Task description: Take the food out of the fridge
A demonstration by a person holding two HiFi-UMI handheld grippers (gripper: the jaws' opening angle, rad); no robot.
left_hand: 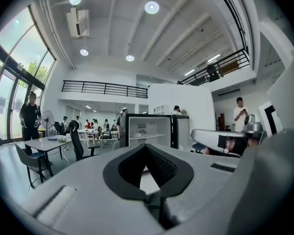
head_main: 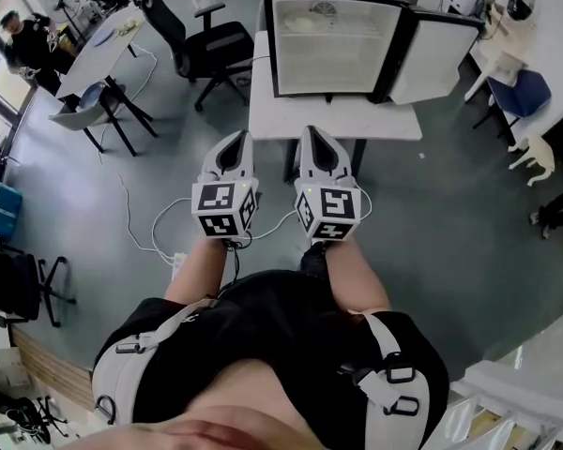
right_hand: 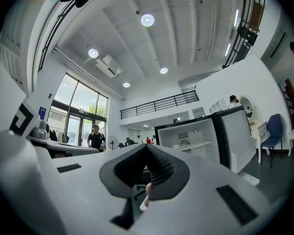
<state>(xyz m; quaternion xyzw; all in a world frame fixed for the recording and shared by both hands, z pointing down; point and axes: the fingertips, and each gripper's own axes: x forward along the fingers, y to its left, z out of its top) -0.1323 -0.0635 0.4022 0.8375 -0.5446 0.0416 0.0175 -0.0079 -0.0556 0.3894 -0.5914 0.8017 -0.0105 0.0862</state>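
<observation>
Floor [head_main: 450, 232] beneath two level hand-held grippers [head_main: 239, 140] [head_main: 312, 132]

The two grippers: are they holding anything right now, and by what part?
Nothing is held. The left gripper and the right gripper both have their jaws closed and empty, short of the open fridge.
</observation>
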